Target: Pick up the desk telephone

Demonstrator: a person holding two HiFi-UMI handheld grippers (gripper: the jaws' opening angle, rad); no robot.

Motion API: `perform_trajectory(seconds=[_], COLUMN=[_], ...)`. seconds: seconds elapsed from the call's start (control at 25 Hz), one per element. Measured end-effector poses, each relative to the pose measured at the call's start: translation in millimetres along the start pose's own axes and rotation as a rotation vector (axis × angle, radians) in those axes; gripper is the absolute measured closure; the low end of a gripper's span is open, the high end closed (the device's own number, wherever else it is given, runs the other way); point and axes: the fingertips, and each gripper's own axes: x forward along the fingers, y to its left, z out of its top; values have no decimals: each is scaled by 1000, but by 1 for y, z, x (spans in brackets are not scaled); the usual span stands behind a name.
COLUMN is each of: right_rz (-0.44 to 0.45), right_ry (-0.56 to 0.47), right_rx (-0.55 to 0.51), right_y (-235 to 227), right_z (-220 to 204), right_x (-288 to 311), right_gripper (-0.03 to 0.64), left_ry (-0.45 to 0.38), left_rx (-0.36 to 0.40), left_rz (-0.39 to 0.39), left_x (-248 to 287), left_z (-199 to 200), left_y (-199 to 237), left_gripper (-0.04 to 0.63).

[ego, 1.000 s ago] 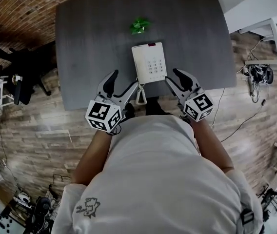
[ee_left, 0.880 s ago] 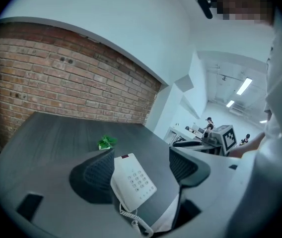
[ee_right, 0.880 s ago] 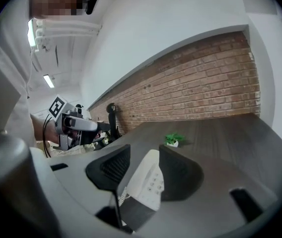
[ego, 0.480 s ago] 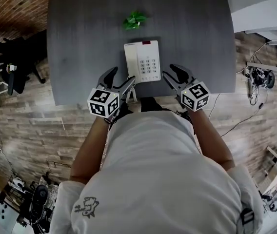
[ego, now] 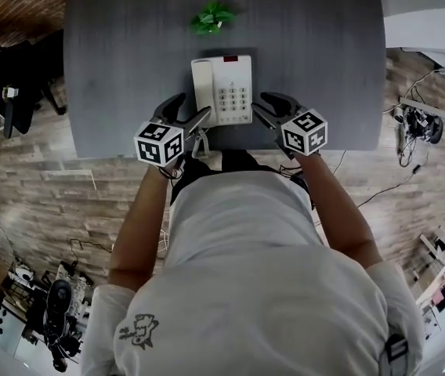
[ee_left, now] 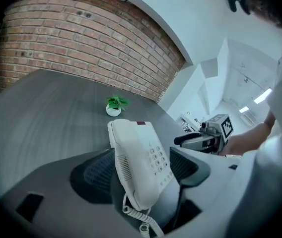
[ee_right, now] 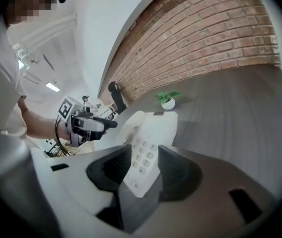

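Desk telephone: the white desk telephone (ego: 222,89) lies flat on the grey table (ego: 128,53), close to its near edge, with a small potted plant (ego: 212,17) well beyond it.
Left gripper: the left gripper (ego: 189,110) is released, jaws wide apart, with the handset (ee_left: 126,157) side of the near end between them and untouched.
Right gripper: the right gripper (ego: 263,106) has its jaws closing around the near keypad corner; the pads do not press on it yet.
Handset risk: it only rests in its cradle, so an uneven lift would likely tip it out.
Cord risk: the coiled cord (ee_left: 141,217) hangs at the near end and may snag a jaw.
Grip risk: corner-only holds could let the smooth body pivot or slide.
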Motion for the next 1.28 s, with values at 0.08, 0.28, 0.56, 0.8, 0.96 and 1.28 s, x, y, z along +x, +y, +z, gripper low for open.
perform_trajectory(seconds=[0.08,0.28,0.56,0.8,0.96,1.28], right_rz=[11,36,56,63,77,111], right_ry=[26,79,96,114,112,113], right_rx=[16,15,86,127,159,192], right_y=[-6,-14,-23,-27,-27,-26], right_z=[-9,-24,-32,-36,-38,-38], right_x=[7,20,32,38,40,43], right_gripper=[465,478,492,514,520,521], left_ry=[15,21,15,33,39,55], left_rx=[-12,-50,-110,-129,-130,-196], left_rz=[-10,-55,-98,-133,-138,-232], left_x=[7,19,31,38,40,47], left_z=[-8,-16,-21,-23,-23,-27], left_y=[6,15,22,23,25,22], left_gripper=[235,235,240,244,249,254])
